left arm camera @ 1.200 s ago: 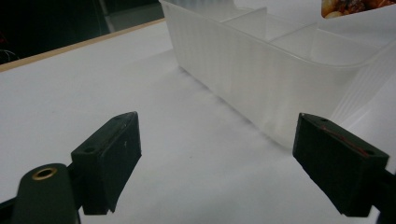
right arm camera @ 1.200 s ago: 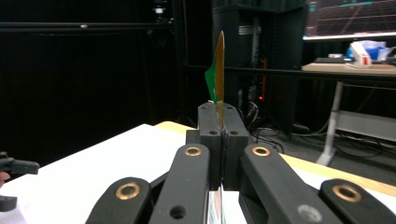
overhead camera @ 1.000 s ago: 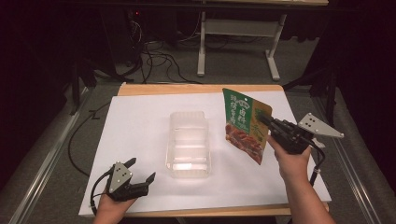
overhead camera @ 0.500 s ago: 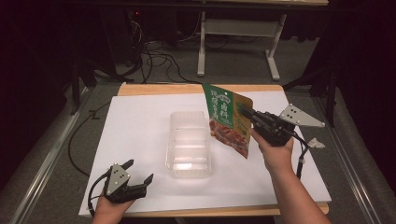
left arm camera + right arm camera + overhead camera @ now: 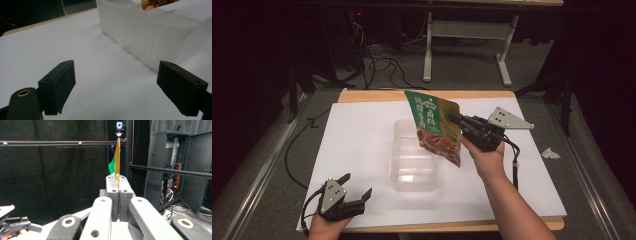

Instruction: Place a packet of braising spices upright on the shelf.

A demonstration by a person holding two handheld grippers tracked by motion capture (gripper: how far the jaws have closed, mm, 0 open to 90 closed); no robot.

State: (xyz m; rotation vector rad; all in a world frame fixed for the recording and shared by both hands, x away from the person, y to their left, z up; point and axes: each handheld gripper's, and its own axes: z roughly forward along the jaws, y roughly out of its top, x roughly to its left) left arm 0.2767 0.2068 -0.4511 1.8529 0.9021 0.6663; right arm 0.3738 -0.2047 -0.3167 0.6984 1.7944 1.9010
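The right gripper point(image 5: 451, 117) is clamping a green snack pouch point(image 5: 434, 127) above the clear container point(image 5: 413, 167). The left gripper point(image 5: 357, 187) is resting wide open on the tabletop point(image 5: 362, 135).

The snack pouch point(image 5: 435, 127) looked like glossy printed foil. The container point(image 5: 413, 161) was clear, ribbed plastic on a matt white sheet point(image 5: 357, 150); the table edge point(image 5: 372, 96) showed pale wood.

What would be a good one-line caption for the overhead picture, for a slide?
Right gripper holds a green snack pouch over a clear plastic container; the open left gripper rests near the table's front edge.
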